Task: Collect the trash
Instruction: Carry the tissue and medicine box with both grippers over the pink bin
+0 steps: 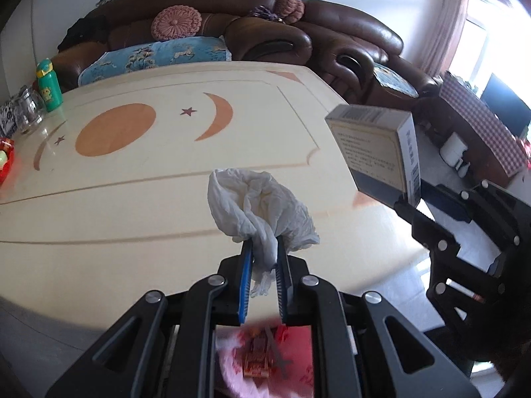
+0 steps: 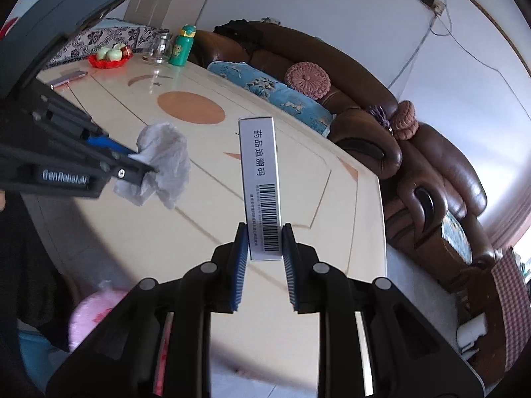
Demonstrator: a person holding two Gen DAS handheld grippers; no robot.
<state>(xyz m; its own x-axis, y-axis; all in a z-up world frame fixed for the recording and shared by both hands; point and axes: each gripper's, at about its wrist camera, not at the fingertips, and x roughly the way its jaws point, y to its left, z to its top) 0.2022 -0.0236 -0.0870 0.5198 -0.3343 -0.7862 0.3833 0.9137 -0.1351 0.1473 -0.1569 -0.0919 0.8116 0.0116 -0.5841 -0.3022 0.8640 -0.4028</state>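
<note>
My left gripper (image 1: 263, 243) is shut on a crumpled white tissue (image 1: 259, 205) and holds it above the near edge of the cream table (image 1: 132, 199). It also shows in the right wrist view (image 2: 146, 167) with the tissue (image 2: 164, 159). My right gripper (image 2: 264, 230) is shut on a white and blue medicine box (image 2: 260, 179) with a barcode, held upright above the table's end. The box (image 1: 378, 149) shows at the right of the left wrist view. A pink trash bag (image 1: 265, 358) with wrappers lies below my left gripper.
A brown leather sofa (image 1: 272, 33) with cushions runs behind the table. A green bottle (image 1: 49, 86), a glass jar (image 1: 28, 109) and a red fruit dish (image 2: 109, 58) stand at the table's far end, with a phone (image 2: 68, 78) near them. A cigarette (image 1: 463, 292) lies on the floor.
</note>
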